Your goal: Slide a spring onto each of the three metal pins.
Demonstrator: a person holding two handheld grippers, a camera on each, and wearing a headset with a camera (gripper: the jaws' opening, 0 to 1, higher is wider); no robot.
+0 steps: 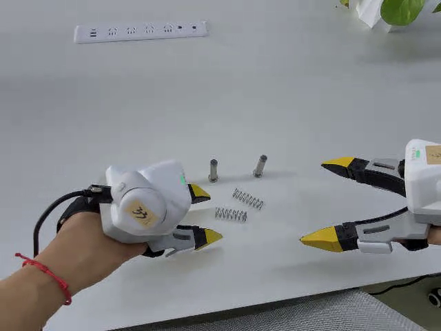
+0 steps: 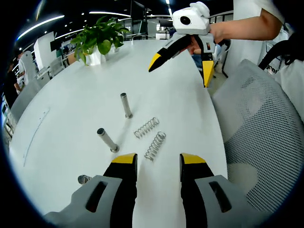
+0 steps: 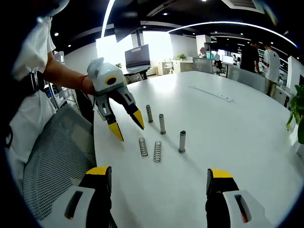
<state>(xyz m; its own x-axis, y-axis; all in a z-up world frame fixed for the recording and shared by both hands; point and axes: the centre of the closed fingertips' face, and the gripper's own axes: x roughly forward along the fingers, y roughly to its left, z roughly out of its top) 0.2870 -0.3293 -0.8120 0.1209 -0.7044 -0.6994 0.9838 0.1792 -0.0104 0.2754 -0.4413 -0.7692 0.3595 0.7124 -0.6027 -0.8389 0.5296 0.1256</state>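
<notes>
Two loose springs (image 1: 247, 198) (image 1: 231, 214) lie side by side on the white table, just in front of two upright metal pins (image 1: 213, 170) (image 1: 260, 165). In the right gripper view a third pin (image 3: 149, 113) stands behind the left gripper and looks ribbed, as if a spring sits on it. My left gripper (image 1: 207, 215) is open, its tips just left of the springs (image 2: 155, 145). My right gripper (image 1: 313, 202) is wide open, empty, to the right of them. The springs (image 3: 142, 146) lie between both grippers.
A white power strip (image 1: 141, 30) lies at the far left of the table. A potted plant (image 1: 396, 10) stands at the far right corner. A grey mesh chair (image 2: 256, 118) sits by the near table edge (image 1: 275, 303). People stand in the background.
</notes>
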